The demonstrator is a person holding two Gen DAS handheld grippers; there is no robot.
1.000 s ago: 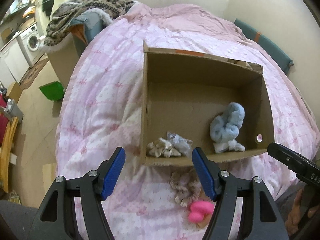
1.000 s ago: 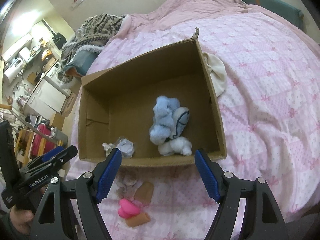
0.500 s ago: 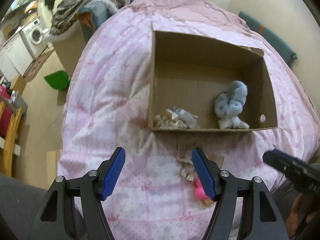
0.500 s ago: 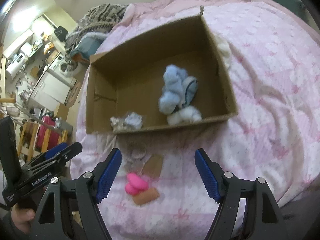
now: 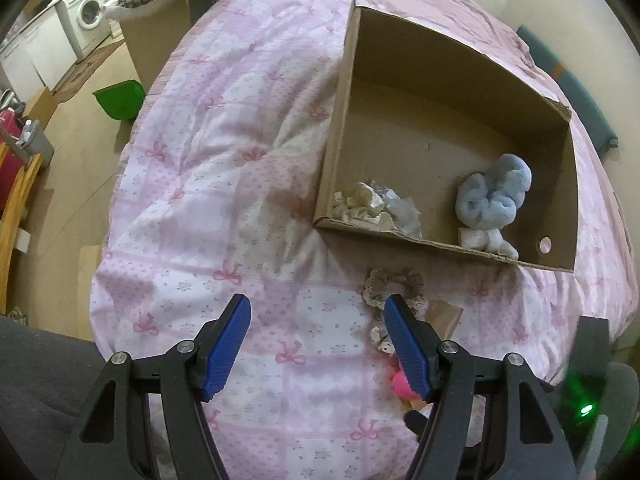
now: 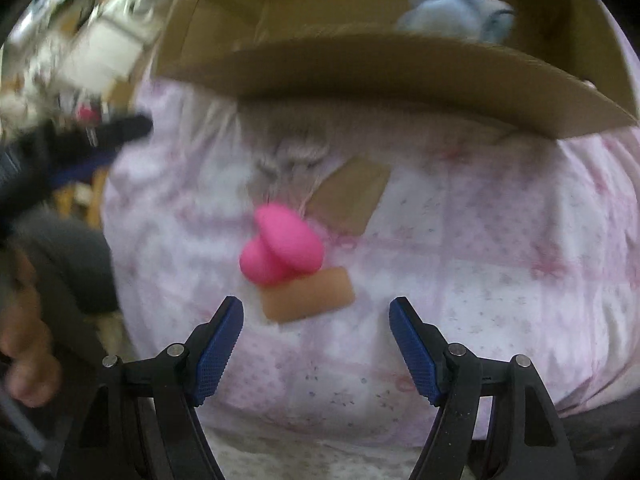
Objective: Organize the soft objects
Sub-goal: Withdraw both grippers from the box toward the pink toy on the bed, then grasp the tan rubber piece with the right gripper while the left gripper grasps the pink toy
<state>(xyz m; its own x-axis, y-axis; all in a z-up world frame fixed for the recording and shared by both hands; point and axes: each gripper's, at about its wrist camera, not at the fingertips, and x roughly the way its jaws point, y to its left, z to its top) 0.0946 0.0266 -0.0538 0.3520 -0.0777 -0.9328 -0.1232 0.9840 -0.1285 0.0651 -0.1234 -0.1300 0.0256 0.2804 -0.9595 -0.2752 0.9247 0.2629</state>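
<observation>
Both your grippers have dropped toward the near edge of the pink bow-print quilt (image 5: 224, 168), and the open brown cardboard box (image 5: 452, 128) now sits further up in both views. Your right gripper (image 6: 316, 320) came down fastest, hence the blur; its jaws stand apart and empty, just short of the tan rectangular block (image 6: 310, 294) and the bright pink rounded soft toy (image 6: 282, 244) touching it. Your left gripper (image 5: 318, 330) is also apart and holds nothing; the beige lace-edged scrunchie (image 5: 394, 286) lies beside its right finger, near the box's front wall. The fluffy pale-blue bundle (image 5: 494, 194) and cream crumpled pieces (image 5: 364, 204) are already boxed. So you're probably lined up for the next pick, most likely the pink toy.
</observation>
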